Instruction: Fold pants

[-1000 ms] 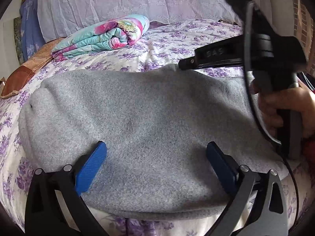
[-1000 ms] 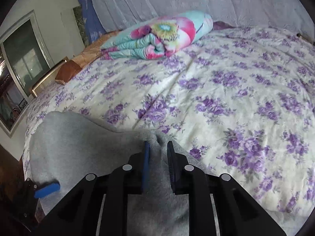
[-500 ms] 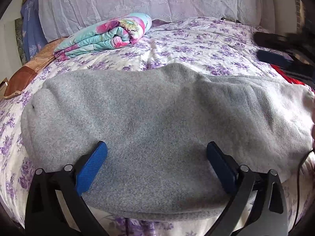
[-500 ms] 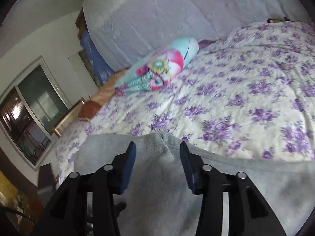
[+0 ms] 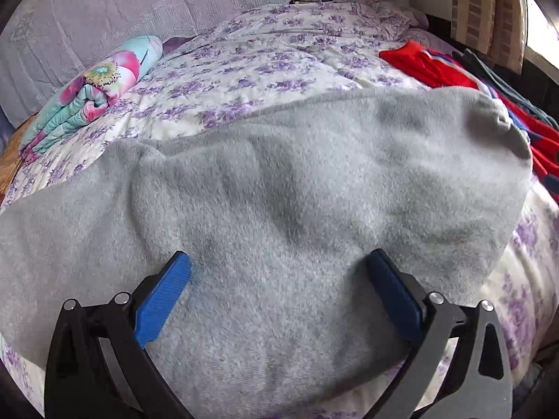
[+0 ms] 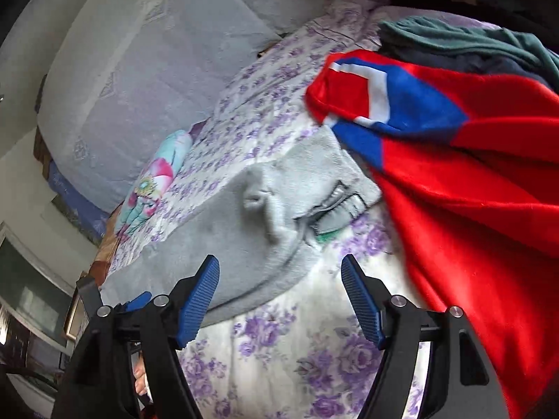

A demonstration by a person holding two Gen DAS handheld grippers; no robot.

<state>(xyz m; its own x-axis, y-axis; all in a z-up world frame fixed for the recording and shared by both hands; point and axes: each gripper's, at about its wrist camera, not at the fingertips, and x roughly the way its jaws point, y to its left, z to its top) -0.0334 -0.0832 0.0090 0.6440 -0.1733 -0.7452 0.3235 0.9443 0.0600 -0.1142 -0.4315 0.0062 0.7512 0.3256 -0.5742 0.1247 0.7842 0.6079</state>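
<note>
While both tools hover over the bed, the contents read as follows. Grey pants (image 5: pixel 279 188): fleece, spread across the floral bedspread (image 5: pixel 279 52), folded over with a rounded near edge; the elastic waistband end (image 6: pixel 335 202) lies beside a red and blue garment (image 6: pixel 471 181), which partly overlaps it. Left gripper (image 5: pixel 279 279): jaws spread wide, blue pads (image 5: pixel 164 296) resting on or just above the grey fabric, with cloth lying between them but not pinched; it holds nothing. Right gripper (image 6: pixel 279 296): jaws likewise wide apart, gripping nothing, positioned over bare bedspread at the lower edge of the pants, left pad (image 6: pixel 199 300) over the fabric's hem, right pad clear of it. Rolled floral blanket (image 5: pixel 94 87): turquoise and pink, at the far left of the bed, well apart from the pants. Dark green garment (image 6: pixel 471 42): heaped behind the red one at the far right. Pale quilted headboard covering (image 5: pixel 139 7): runs along the far side of the bed. Left gripper's blue pad tip also shows in the right wrist view at lower left.
</note>
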